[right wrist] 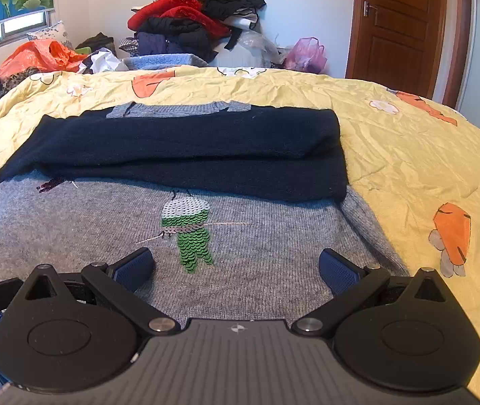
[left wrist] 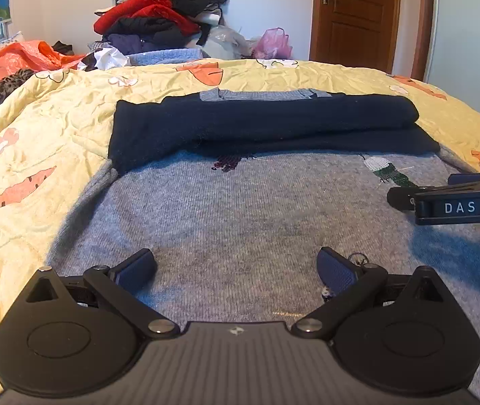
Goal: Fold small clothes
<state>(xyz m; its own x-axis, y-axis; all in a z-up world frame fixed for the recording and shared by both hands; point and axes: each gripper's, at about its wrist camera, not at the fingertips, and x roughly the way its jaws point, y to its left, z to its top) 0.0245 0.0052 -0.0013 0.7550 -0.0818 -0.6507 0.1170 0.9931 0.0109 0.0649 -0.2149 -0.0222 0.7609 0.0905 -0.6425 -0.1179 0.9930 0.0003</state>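
Observation:
A grey knitted sweater [left wrist: 240, 209] lies flat on the yellow quilt, with a green sequin figure [right wrist: 189, 233] on its front. Its dark navy sleeves [left wrist: 260, 121] are folded across the chest, seen also in the right wrist view [right wrist: 186, 148]. My left gripper [left wrist: 236, 270] is open and empty, low over the sweater's near part. My right gripper [right wrist: 236, 268] is open and empty over the sweater's right half, near the sequin figure. The right gripper's finger [left wrist: 405, 197] shows at the right edge of the left wrist view.
The yellow quilt [right wrist: 408, 155] with carrot prints covers the bed. A tall pile of clothes [left wrist: 162, 17] stands behind the bed, with an orange bag [left wrist: 20, 57] at the left and a pink bag [left wrist: 273, 44]. A brown door [right wrist: 401, 23] is at the far right.

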